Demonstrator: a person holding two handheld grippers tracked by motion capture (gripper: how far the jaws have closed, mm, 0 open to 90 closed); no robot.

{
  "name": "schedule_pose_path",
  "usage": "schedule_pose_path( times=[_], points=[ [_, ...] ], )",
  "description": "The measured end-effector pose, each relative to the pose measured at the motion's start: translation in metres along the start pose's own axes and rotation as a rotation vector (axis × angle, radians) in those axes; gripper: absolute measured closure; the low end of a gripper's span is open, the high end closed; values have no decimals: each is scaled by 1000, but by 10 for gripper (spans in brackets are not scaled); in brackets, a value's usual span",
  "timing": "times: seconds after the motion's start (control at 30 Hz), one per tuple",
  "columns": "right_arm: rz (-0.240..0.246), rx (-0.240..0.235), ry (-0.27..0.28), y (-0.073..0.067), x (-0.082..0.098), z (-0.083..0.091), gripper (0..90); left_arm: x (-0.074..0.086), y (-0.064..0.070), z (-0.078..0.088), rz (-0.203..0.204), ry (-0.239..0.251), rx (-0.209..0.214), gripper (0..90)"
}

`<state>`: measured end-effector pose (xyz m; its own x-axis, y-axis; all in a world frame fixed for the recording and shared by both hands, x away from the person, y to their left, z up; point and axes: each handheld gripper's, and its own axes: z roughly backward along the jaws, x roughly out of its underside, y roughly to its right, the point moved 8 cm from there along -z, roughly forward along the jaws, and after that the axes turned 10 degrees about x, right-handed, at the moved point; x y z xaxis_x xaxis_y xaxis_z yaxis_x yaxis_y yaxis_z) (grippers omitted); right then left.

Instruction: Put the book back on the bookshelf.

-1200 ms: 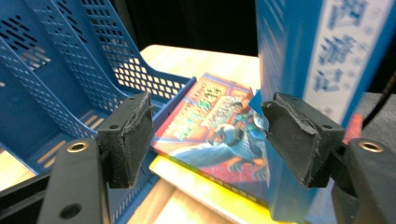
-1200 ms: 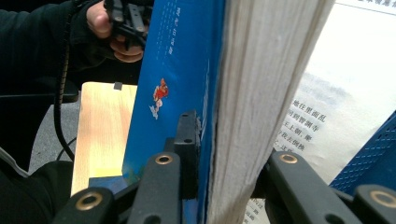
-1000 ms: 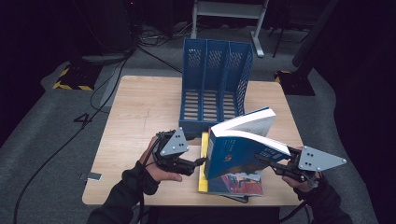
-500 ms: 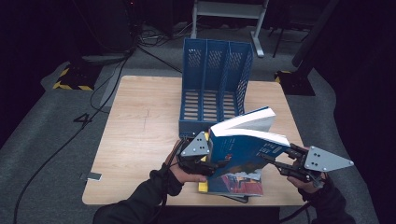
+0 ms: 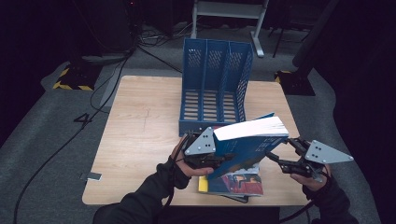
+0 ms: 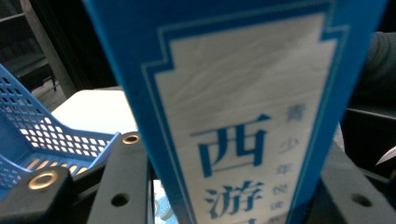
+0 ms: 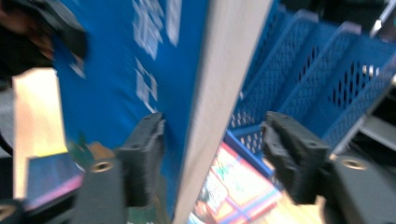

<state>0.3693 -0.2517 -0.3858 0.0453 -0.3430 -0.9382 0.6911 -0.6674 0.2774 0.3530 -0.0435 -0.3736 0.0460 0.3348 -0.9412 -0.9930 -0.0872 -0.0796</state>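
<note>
Here, left tongs (image 5: 223, 161) just closed onto blue book (image 5: 243, 144) spine, right tongs (image 5: 276, 151) just opened, straddling its page edge.

Dim surroundings, lit tabletop (close-ups blurred)

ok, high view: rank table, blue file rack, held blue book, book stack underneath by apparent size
1. table, by far the largest.
2. blue file rack.
3. held blue book, raised nearer the camera, so its rank is less sure.
4. book stack, mostly covered by the held book; true extent unclear.
</note>
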Motion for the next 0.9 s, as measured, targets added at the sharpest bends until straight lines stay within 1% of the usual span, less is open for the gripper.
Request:
schedule_pose_path(
  times=[0.07, 0.1, 0.23, 0.27, 0.3, 0.33, 0.4, 0.47, 0.6, 0.67, 0.7, 0.8, 0.87, 0.9],
  points=[
    [-21, -23, -32, -2, 7, -8, 301, 0, 0, 0, -16, 3, -5, 583],
    [-28, -36, -45, -3, 10, -12, 281, 0, 0, 0, -18, 4, -3, 586],
    [-68, -82, -71, -4, 17, -25, 182, 1, -4, 0, -51, 2, 10, 589],
    [-79, -95, -73, -5, 18, -28, 187, 1, -5, 0, -59, 1, 11, 589],
    [-82, -110, -72, -6, 17, -30, 212, 0, -6, -1, -65, 0, 10, 588],
    [-81, -122, -69, -7, 17, -31, 252, 0, -8, -1, -69, -3, 8, 588],
    [-59, -137, -49, -9, 14, -32, 361, 0, -12, -2, -75, -5, 2, 587],
    [-37, -107, -53, -8, 12, -34, 369, -1, -17, -3, -76, -5, 0, 587],
    [-42, -81, -55, -2, 12, -40, 379, -1, -26, -4, -86, -9, -11, 589],
    [-40, -69, -54, -1, 11, -43, 379, -1, -31, -4, -69, -4, -10, 591],
    [-42, -63, -59, 0, 11, -45, 379, 0, -35, -3, -49, 5, 0, 590],
    [-48, -64, -60, 2, 9, -50, 379, 1, -40, -1, -13, 17, 6, 581],
    [-52, -68, -58, 1, 8, -52, 379, 0, -41, 1, -7, 27, 7, 574],
    [-52, -68, -58, 1, 8, -52, 379, -3, -42, 3, 7, 44, 9, 574]
  ],
)
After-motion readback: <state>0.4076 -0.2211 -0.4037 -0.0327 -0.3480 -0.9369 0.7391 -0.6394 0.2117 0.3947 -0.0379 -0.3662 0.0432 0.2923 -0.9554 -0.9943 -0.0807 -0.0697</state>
